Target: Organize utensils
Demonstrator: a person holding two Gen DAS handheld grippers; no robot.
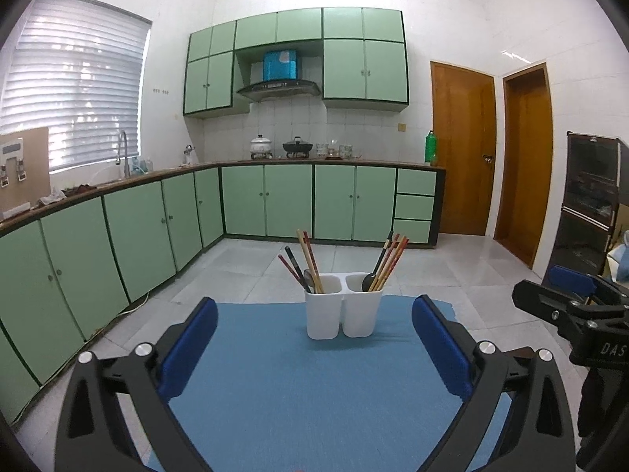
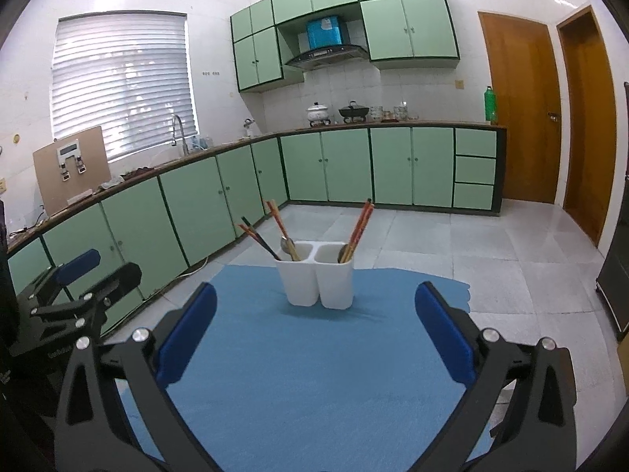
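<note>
While both tools hang back with nothing in them, the holder waits upright.

Left to right: the left hand-held gripper (image 1: pixel 314 338) is spread wide and empty; ahead on the blue mat (image 1: pixel 275 393) the white two-cup holder (image 1: pixel 344 306) carries mixed chopsticks (image 1: pixel 308 259) and a spoon (image 1: pixel 309 278) in each cup; the right hand-held gripper (image 2: pixel 314 334) is likewise agape. Risk, as I judge it: pulling one leaning stick could drag its neighbours or tip the light holder.

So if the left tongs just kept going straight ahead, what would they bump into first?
Probably the white holder, standing almost dead centre ahead of the open left tongs. Only bare blue cloth lies between; how far off is hard to judge through this lens.
</note>
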